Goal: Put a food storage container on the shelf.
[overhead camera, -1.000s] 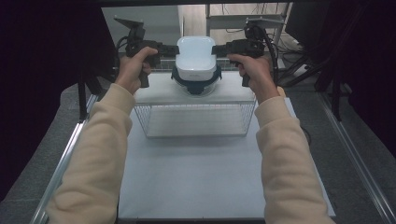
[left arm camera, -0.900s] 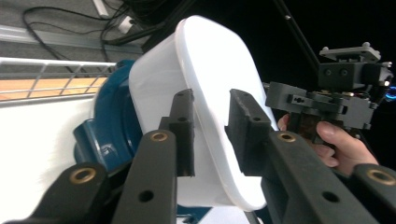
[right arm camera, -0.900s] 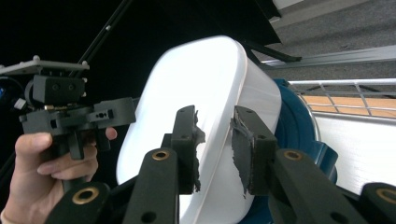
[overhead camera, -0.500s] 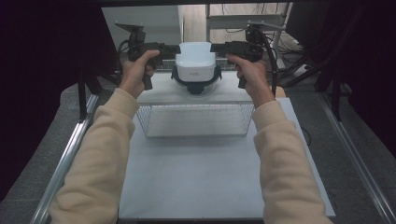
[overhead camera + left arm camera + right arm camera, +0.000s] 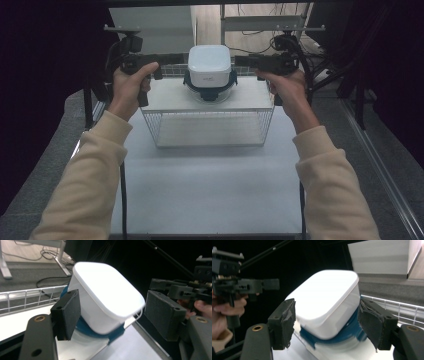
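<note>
Releasing the white box [image 5: 209, 66] on the wire shelf [image 5: 165, 98]

Both tongs — left [image 5: 172, 59] and right [image 5: 246, 61] — have just been opening and now hold nothing; compared with earlier, they stand apart from it, so placing seems finished.

On the wire rack's white top [image 5: 165, 100], the stacked white container [image 5: 209, 65] blocks the middle toward the back edge, the left gripper [image 5: 172, 59] and right gripper [image 5: 242, 61] flank it with jaws apart, both side edges and the table [image 5: 210, 195] in front lie free.
</note>
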The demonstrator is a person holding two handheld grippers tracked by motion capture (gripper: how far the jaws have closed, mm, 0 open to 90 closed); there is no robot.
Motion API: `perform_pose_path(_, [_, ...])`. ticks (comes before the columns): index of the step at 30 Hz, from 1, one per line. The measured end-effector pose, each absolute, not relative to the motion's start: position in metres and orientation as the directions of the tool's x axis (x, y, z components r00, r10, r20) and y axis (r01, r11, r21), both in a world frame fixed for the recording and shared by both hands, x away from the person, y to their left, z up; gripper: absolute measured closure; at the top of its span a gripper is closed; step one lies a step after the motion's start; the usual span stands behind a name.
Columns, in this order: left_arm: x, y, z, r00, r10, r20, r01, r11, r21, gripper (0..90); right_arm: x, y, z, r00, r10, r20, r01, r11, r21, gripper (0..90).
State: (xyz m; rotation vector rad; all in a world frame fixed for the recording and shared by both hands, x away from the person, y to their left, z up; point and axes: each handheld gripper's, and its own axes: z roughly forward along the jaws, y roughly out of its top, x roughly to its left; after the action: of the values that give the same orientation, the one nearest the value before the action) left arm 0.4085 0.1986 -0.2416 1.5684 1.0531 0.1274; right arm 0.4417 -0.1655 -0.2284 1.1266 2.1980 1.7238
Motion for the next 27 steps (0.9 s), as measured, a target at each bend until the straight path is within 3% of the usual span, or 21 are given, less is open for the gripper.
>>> perform_pose_path(14, [0.304, 0.202, -0.289, 0.648, 0.716, -0.259, 0.439, -0.073, 0.896, 25.8, 0.347, -0.207, -0.277, -0.777, 0.613, 0.144, 0.331, 0.204, 0.921, 26.0])
perform_pose_path(20, [0.271, 0.205, -0.344, 0.629, 0.736, -0.249, 0.463, -0.097, 0.881, 23.6, 0.308, -0.225, -0.326, -0.769, 0.633, 0.091, 0.312, 0.248, 0.917, 24.6])
perform_pose_path(22, [0.266, 0.200, -0.375, 0.604, 0.772, -0.197, 0.487, -0.162, 0.859, 22.9, 0.299, -0.231, -0.345, -0.758, 0.643, 0.106, 0.328, 0.236, 0.915, 24.3])
perform_pose_path(27, [0.260, 0.200, -0.433, 0.567, 0.786, -0.246, 0.564, -0.153, 0.811, 22.0, 0.287, -0.241, -0.396, -0.726, 0.677, 0.122, 0.391, 0.260, 0.883, 23.8])
